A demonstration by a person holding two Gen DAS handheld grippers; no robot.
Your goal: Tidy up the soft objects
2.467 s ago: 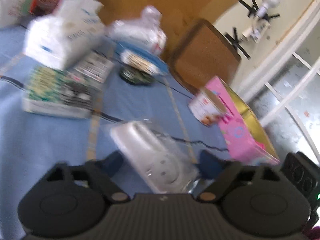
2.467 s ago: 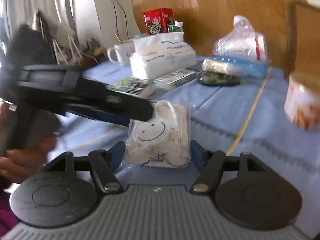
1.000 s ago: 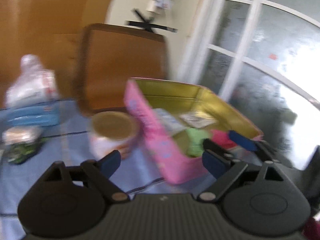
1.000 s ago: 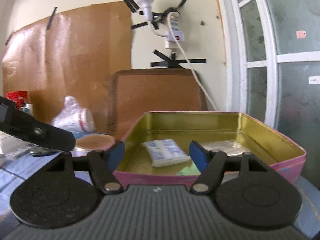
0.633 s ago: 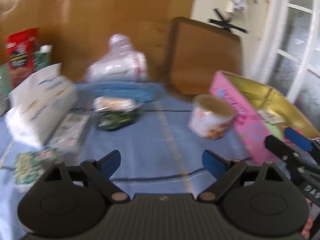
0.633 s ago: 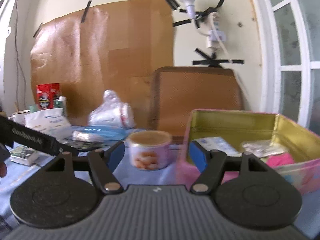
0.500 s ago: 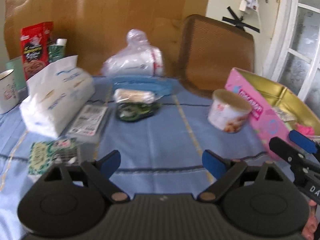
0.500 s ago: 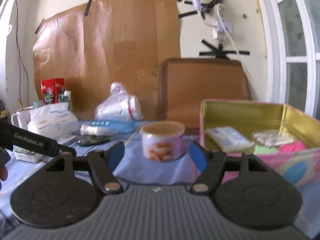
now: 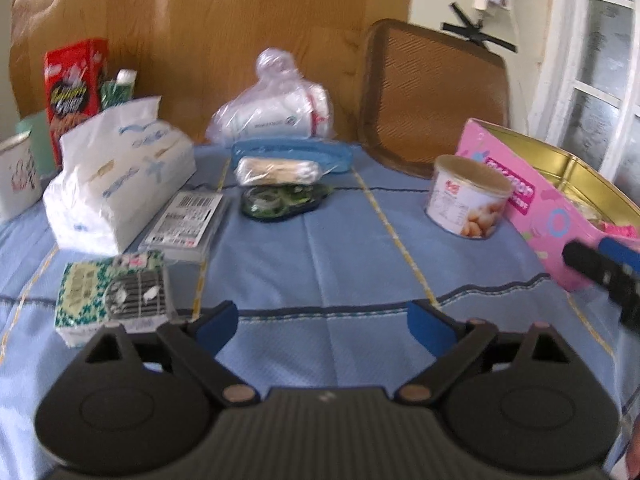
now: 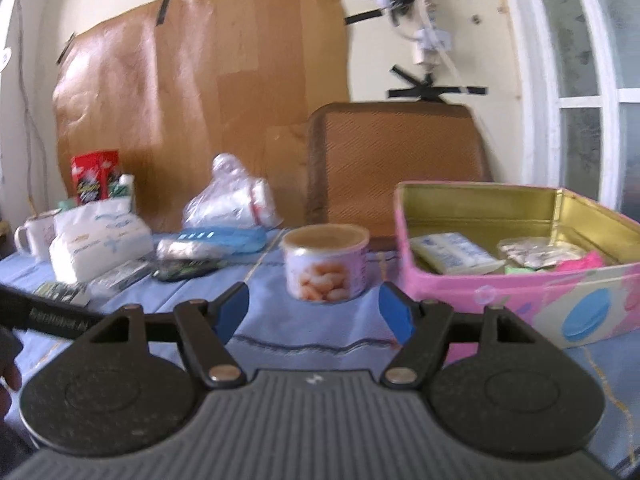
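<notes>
My left gripper (image 9: 322, 322) is open and empty above the blue tablecloth (image 9: 320, 248). My right gripper (image 10: 314, 312) is open and empty, near a small can (image 10: 326, 262). A pink tin box (image 10: 516, 276) with a gold inside stands at the right; it holds a white packet (image 10: 454, 258), a clear packet (image 10: 534, 252) and pink and green soft items. The box (image 9: 532, 204) and the can (image 9: 468, 196) also show in the left wrist view. A white tissue pack (image 9: 116, 184), a green-patterned packet (image 9: 114, 296), a wrapped roll (image 9: 278, 170) and a plastic bag of white items (image 9: 280, 112) lie on the cloth.
A flat barcode pack (image 9: 184, 224), a dark green item (image 9: 280, 204) and a blue pouch (image 9: 292, 150) lie mid-table. A red carton (image 9: 74, 80) and a mug (image 9: 16, 176) stand at the far left. A brown chair back (image 9: 432, 96) rises behind the table.
Both grippers held the bagged smiley item 2.5 s ago, were over the tin open and empty at 1.0 s, and have since drawn back and turned left toward the table's items.
</notes>
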